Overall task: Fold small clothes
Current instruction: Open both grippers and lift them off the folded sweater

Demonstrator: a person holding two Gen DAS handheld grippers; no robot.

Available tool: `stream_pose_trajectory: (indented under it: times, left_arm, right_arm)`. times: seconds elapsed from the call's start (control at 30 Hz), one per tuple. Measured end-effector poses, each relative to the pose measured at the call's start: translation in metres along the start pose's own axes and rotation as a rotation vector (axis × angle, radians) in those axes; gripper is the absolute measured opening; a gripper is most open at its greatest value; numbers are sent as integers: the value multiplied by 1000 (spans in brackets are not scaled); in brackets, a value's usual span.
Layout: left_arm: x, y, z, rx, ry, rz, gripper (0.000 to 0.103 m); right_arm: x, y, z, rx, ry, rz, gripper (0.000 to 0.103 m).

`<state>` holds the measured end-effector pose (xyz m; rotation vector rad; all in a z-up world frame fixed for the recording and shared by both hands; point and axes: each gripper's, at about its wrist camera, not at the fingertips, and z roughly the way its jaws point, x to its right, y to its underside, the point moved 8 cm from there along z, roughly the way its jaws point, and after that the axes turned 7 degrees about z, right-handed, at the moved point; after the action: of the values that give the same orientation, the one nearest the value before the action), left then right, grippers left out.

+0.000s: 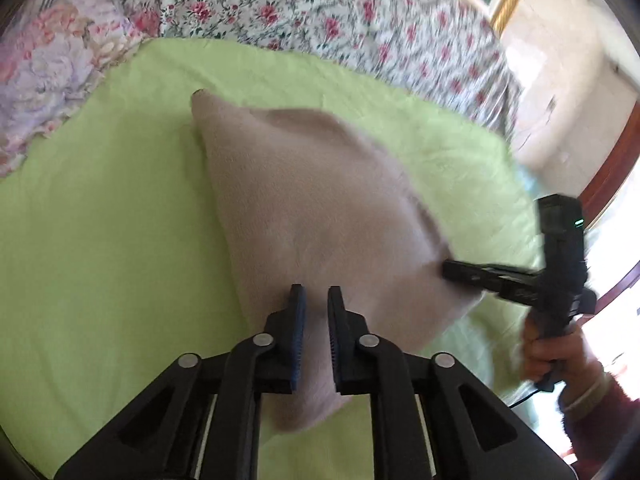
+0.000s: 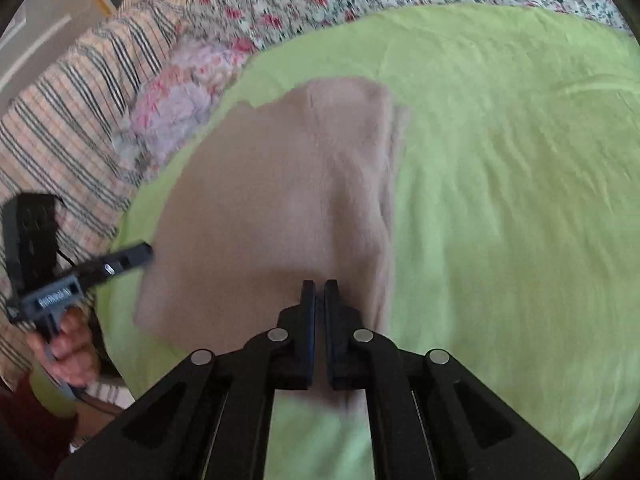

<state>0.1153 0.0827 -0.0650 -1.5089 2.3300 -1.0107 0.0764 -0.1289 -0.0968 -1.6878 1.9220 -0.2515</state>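
Nearest the lens, the left claw (image 1: 316,300) was pinched onto the near edge of a soft, pinkish-beige fleecy garment (image 1: 312,200), its jaws close with cloth between them. That garment lay partly lifted on a lime-green bed cover (image 1: 100,220). Over at its other near corner, the right claw (image 2: 319,292) was clamped tight on the fabric. Light and limp, it would likely sag, so corners seemed the best hold.

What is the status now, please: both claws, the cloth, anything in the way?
Left claw shut on beige cloth. Right claw shut on same cloth. Cloth partly lifted over green blanket. No obstruction seen.
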Motion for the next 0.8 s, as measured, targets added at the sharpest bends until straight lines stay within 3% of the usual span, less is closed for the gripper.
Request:
stream_pose_trajectory:
  times: [0.1, 0.37, 0.6, 0.8]
  left_arm:
    - [-12, 17, 21, -77, -60, -8, 15]
    - [-10, 22, 7, -53, -60, -25, 16]
    - [-8, 53, -16, -59, -42, -71, 28]
    - [-10, 73, -25, -79, -34, -97, 29]
  right_arm:
    - [7, 11, -5, 21, -40, 46, 5]
    - [4, 13, -22, 36, 6, 35, 5]
    - [-1, 20, -42, 55, -11, 54, 5]
    - [-11, 20, -53, 71, -31, 54, 6]
